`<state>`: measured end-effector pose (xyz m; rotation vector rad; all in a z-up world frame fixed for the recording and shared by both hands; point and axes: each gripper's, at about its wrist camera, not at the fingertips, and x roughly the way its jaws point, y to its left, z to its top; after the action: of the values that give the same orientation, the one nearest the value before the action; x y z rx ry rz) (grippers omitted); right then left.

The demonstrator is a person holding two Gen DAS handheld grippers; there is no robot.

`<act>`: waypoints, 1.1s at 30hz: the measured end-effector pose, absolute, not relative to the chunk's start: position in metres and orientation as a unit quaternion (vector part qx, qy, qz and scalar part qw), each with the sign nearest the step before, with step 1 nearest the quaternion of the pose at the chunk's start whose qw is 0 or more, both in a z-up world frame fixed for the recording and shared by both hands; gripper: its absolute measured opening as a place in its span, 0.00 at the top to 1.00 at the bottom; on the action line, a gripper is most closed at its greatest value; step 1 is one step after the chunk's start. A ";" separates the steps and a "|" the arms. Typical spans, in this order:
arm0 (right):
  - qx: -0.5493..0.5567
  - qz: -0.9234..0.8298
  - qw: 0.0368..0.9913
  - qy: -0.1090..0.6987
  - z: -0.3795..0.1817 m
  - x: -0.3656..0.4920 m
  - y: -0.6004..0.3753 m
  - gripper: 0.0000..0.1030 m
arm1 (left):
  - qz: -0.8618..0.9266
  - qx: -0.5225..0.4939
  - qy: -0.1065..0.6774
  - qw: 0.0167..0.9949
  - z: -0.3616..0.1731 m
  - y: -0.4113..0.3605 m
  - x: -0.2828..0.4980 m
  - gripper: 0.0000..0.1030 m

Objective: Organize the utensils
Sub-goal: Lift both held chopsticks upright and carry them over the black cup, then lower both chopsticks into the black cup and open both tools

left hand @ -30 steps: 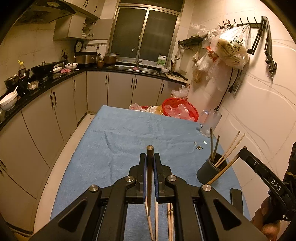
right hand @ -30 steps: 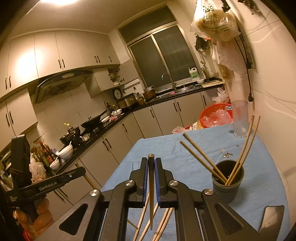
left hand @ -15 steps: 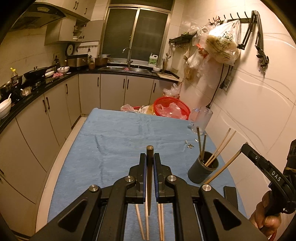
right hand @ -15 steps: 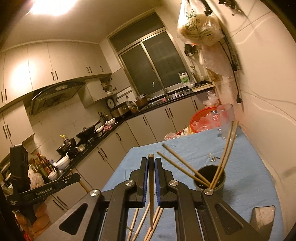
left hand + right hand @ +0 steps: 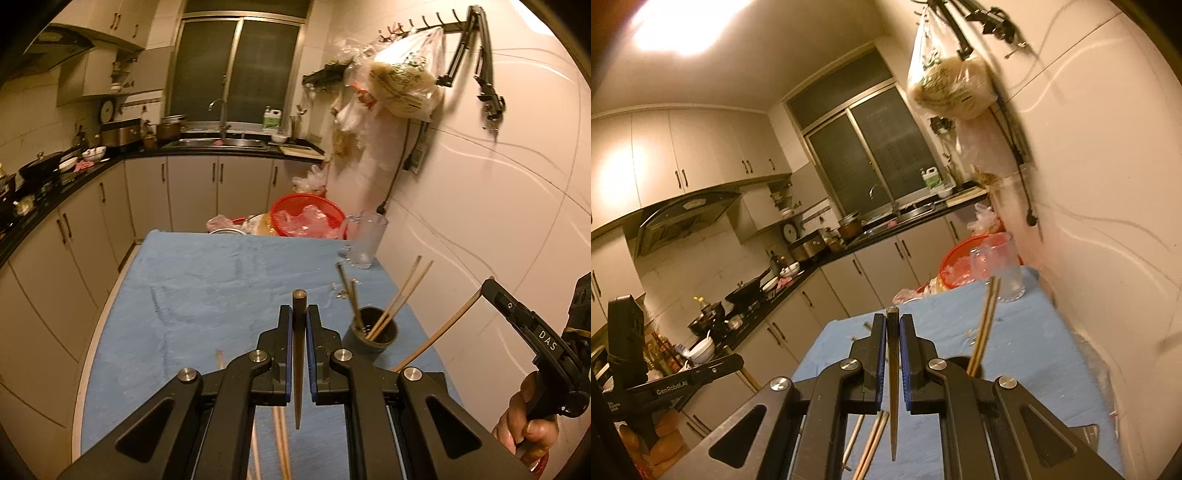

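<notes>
A: Count the chopsticks for me.

B: Four stand in the dark holder cup (image 5: 371, 332) on the blue table cloth (image 5: 207, 288): two dark ones leaning left, two pale ones leaning right. At least three loose chopsticks (image 5: 279, 439) lie on the cloth under the left gripper (partly hidden, so the count is uncertain).

A: And the grippers?

B: Two, each pinching one chopstick. The left gripper (image 5: 299, 314) clamps a dark chopstick (image 5: 297, 369) upright between its blue pads, held level over the near table edge. The right gripper (image 5: 893, 325) grips its own chopstick (image 5: 893, 387) likewise, tilted, just above the cup; from the left view its pale shaft (image 5: 443, 328) slants past the cup's right side.

A: Anything else?

B: One glass pitcher (image 5: 364, 238), one red basket (image 5: 306, 218), both at the far end.
</notes>
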<state>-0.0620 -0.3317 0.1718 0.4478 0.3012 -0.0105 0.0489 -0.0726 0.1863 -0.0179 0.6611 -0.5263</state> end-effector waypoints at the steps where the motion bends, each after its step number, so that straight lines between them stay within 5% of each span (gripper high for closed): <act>1: 0.223 -0.008 0.964 0.147 0.173 -0.064 -0.336 0.93 | -0.260 -0.008 0.319 0.912 0.189 -0.077 0.048 0.93; 22: 0.233 -0.041 0.967 0.092 0.220 -0.076 -0.399 0.93 | -0.337 0.001 0.273 0.901 0.254 -0.160 0.050 0.93; 33: 0.229 -0.059 0.968 0.088 0.222 -0.039 -0.420 0.93 | -0.324 0.005 0.283 0.903 0.243 -0.211 0.087 0.93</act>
<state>-0.0392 -0.4204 0.2219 0.4634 0.1774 -0.1201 0.0866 -0.2108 0.2428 0.0110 0.5855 -0.6694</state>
